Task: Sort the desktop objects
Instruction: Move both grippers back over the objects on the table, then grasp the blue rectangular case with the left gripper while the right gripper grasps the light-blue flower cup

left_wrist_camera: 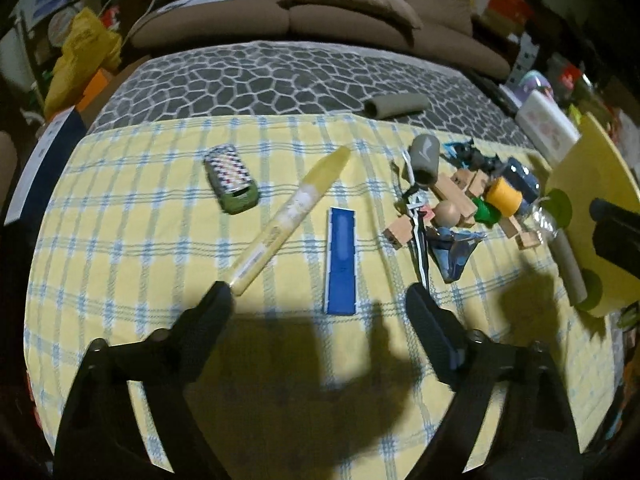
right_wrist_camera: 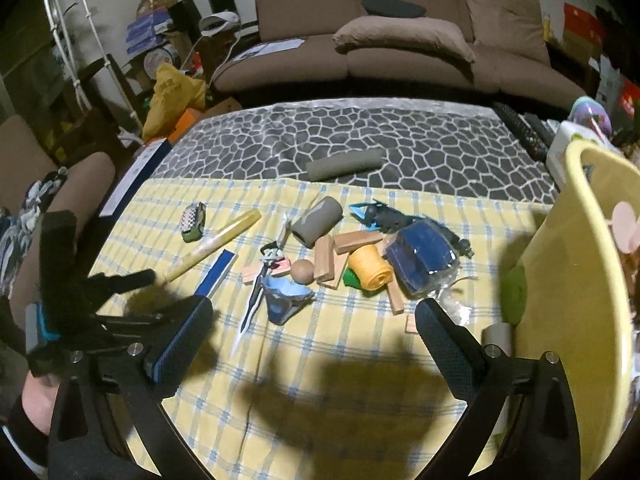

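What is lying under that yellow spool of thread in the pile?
The yellow spool rests on a green piece, with wooden blocks beside it. Only an edge of the green piece shows. Its shape and anything else beneath are covered.

two wrist cameras, both angled steeply down over the same table.

the left wrist view looked forward between its own fingers (left_wrist_camera: 224, 308) from close above the yellow checked cloth (left_wrist_camera: 160, 240), facing the brown sofa (left_wrist_camera: 320, 8), with the yellow marker (left_wrist_camera: 288, 212) and blue strip (left_wrist_camera: 342, 260) nearest. the right wrist view sat further right beside the yellow bin (right_wrist_camera: 560, 280), facing the same way. both shared the cloth, the marker, the strip and the toy pile (right_wrist_camera: 340, 260).
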{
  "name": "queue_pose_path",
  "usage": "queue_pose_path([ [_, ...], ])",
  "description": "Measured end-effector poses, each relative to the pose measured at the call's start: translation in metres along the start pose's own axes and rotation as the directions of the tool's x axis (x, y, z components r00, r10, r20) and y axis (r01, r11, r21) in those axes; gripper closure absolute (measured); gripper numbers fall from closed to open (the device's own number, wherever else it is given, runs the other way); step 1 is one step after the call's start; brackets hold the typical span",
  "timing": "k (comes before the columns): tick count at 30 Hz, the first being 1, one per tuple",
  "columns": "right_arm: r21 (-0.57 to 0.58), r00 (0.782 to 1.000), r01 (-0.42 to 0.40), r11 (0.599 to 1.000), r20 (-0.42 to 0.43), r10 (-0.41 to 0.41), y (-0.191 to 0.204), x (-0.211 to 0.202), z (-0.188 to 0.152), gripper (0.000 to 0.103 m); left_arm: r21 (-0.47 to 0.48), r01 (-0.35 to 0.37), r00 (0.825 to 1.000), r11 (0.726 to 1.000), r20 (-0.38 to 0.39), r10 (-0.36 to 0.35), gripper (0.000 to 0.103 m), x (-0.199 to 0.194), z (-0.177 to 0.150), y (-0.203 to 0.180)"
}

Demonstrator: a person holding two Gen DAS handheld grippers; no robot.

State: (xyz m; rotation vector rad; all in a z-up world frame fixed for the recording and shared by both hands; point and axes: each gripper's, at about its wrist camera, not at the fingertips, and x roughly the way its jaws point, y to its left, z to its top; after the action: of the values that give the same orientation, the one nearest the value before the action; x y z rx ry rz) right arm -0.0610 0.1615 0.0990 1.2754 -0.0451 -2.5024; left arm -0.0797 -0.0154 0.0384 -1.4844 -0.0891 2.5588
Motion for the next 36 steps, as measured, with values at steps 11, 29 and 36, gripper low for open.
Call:
queue_pose_path([
  [11,0.104,0.993,-0.084,0.991,-0.074,0.092,-0.006,0.043,-0.009,0.024,0.046,-0.007,0.999,0.999,-0.032,0.009,0.055,0.025,-0.001,-0.006],
  [29,0.065,0.989,-0.062,0.996,-0.129,0.070,0.012,0.089,-0.016,0.062,0.016,0.024,1.000,1.000,-0.008,-0.024,0.085,0.025,0.001,-0.002],
  [36,0.072,0.988,-0.108,0.992,-0.106,0.115,0.011,0.071,-0.010,0.063,0.022,0.085,0.996,0.996,0.033,-0.086,0.085,0.009,0.003,-0.011],
])
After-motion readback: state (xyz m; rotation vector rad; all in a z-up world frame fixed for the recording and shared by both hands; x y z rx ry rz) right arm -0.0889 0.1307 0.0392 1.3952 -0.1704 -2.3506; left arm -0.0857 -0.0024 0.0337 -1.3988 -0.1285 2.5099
